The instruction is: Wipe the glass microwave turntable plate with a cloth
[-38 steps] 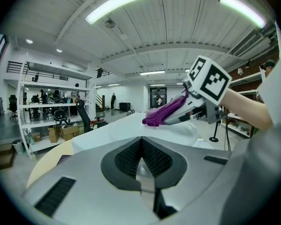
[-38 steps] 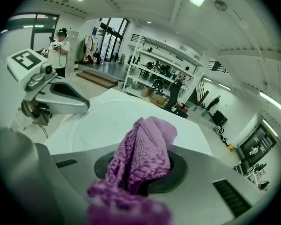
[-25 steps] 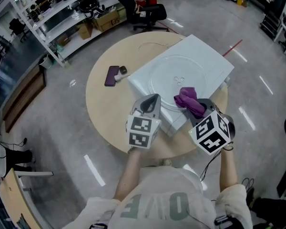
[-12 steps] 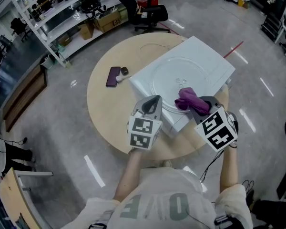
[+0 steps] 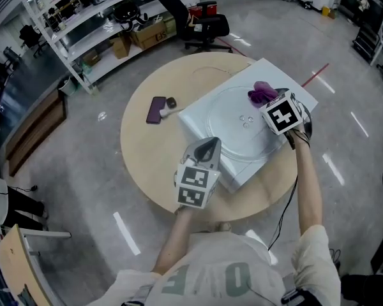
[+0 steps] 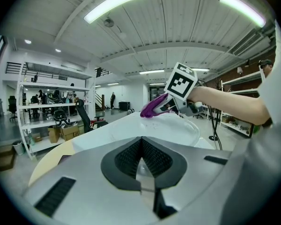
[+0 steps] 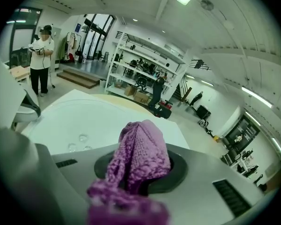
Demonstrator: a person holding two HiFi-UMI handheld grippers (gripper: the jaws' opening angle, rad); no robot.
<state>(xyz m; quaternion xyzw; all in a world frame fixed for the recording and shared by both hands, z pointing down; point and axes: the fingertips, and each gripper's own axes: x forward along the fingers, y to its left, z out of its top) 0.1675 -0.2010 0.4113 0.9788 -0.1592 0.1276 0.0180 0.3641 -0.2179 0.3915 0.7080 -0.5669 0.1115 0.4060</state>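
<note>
The clear glass turntable plate [image 5: 233,125] lies flat on top of a white microwave [image 5: 198,115] on a round wooden table [image 5: 147,155]. My right gripper [image 5: 269,98] is shut on a purple knitted cloth [image 5: 262,92] at the plate's far right rim. In the right gripper view the cloth [image 7: 140,151] bulges out of the jaws, with the plate [image 7: 79,118] spread out beyond it. My left gripper [image 5: 208,147] hovers at the microwave's near edge, shut with nothing in it. From the left gripper view the plate [image 6: 175,128] and the cloth [image 6: 152,108] show ahead.
A dark phone [image 5: 157,109] and a small round object [image 5: 171,102] lie on the table left of the microwave. Metal shelving [image 5: 83,18] and a black office chair [image 5: 204,24] stand beyond the table. A person [image 7: 40,55] stands far off in the right gripper view.
My right gripper has carried the cloth from the plate's near right rim across to its far right rim. The left gripper has hardly moved.
</note>
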